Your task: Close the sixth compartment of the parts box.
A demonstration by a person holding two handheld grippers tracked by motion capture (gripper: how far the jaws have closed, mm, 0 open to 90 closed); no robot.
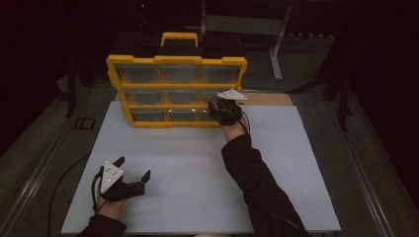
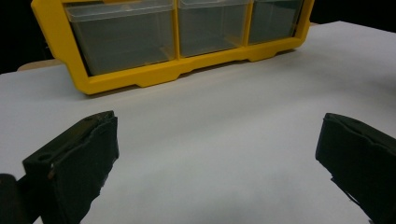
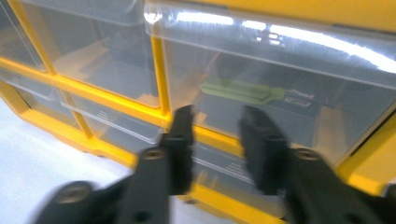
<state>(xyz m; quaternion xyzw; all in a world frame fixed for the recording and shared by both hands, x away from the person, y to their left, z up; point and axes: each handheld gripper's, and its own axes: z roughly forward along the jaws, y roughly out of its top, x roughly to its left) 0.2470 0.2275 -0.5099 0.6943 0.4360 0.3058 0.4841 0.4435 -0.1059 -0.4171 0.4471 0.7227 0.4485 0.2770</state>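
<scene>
A yellow organizer (image 1: 177, 85) with clear drawers and a handle on top stands upright at the back of the white board (image 1: 197, 168). My right gripper (image 1: 218, 107) is up against its right column, at the lower rows. In the right gripper view the gripper (image 3: 218, 140) is open by a narrow gap, its blurred jaws just before the lower edge of a clear drawer (image 3: 280, 79) that holds a green object (image 3: 243, 91). My left gripper (image 1: 133, 168) rests open near the board's front left. It (image 2: 219, 140) faces the organizer's bottom row (image 2: 187, 51), nothing between its jaws.
A wooden board (image 1: 267, 98) lies behind the organizer's right side. A grey metal frame (image 1: 247, 24) stands farther back in the dark. A cable (image 1: 62, 177) trails off the board's left edge, near a small black object (image 1: 85, 123).
</scene>
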